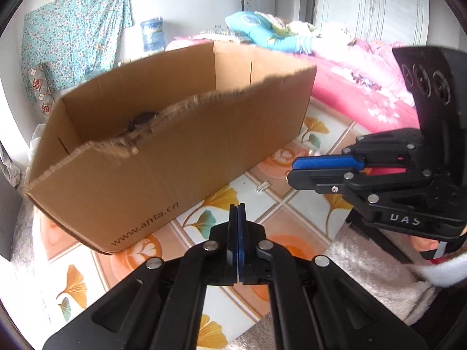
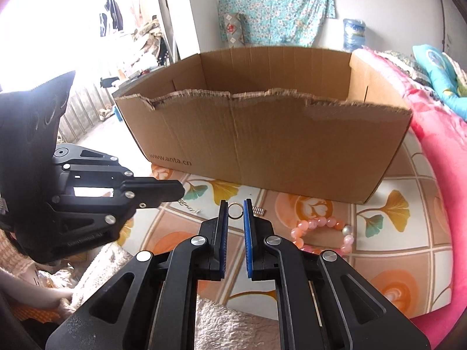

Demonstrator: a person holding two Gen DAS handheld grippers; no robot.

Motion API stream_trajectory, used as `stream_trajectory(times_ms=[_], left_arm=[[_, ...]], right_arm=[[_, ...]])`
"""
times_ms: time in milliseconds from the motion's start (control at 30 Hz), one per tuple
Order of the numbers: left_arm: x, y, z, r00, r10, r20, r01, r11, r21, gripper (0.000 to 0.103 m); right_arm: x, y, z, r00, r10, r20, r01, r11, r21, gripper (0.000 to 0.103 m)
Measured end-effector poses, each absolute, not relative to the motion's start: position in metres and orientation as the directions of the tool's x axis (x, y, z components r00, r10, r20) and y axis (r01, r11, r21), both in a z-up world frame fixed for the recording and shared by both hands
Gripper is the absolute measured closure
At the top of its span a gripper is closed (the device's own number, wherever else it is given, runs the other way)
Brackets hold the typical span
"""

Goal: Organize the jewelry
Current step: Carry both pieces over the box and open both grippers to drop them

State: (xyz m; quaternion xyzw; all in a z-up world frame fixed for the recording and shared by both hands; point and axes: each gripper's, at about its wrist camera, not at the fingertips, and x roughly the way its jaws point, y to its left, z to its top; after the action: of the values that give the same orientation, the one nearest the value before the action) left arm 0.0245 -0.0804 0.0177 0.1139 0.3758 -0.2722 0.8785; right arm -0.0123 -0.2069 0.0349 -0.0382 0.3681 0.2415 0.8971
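A small metal ring is clamped between the blue pads of the right tongs, held above the patterned counter in front of the cardboard box. Near the ring's right side a short metal spring lies on the counter just before the box's front wall; the spring also shows in the left wrist view. To the ring's left, a piece of thin chain lies on the counter, partly hidden behind the left tongs. A bracelet of pink and orange beads rests on the counter toward its right edge, near the pink bedding.

The left tongs are pressed together, blue pads touching, with nothing seen between them. In that view the right tongs appear from the side, their tips near together; the ring is not discernible there.

The box stands open-topped with a torn front rim and the print "www.anta.cn" on its front wall. A dark object lies inside the cardboard box; its nature cannot be told.
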Motion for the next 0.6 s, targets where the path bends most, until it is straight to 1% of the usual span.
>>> stream_trajectory(times_ms=[100,233,400,500,600], left_arm=[[0.016,-0.078,0.039,0.596,-0.41,-0.691,0.566,0.825,-0.002,0.103],[0.011,-0.073,0.074,0.611,-0.467,-0.64,0.578,0.815,-0.043,0.103],[0.027,-0.065,0.122,0.622,-0.53,-0.576,0.596,0.798,-0.09,0.103],[0.059,-0.067,0.138,0.593,-0.535,-0.602,0.588,0.798,-0.13,0.103],[0.103,-0.072,0.14,0.531,-0.506,-0.68,0.554,0.814,-0.173,0.103]], right_arm=[[-0.019,-0.213,0.051,0.641,0.42,-0.643,-0.467,0.878,0.107,0.095],[-0.021,-0.224,0.079,0.668,0.462,-0.584,-0.48,0.866,0.136,0.095],[-0.006,-0.236,0.119,0.71,0.493,-0.504,-0.509,0.853,0.116,0.095],[0.017,-0.243,0.132,0.701,0.503,-0.506,-0.524,0.844,0.113,0.095],[0.049,-0.242,0.132,0.657,0.509,-0.556,-0.542,0.831,0.12,0.095]])
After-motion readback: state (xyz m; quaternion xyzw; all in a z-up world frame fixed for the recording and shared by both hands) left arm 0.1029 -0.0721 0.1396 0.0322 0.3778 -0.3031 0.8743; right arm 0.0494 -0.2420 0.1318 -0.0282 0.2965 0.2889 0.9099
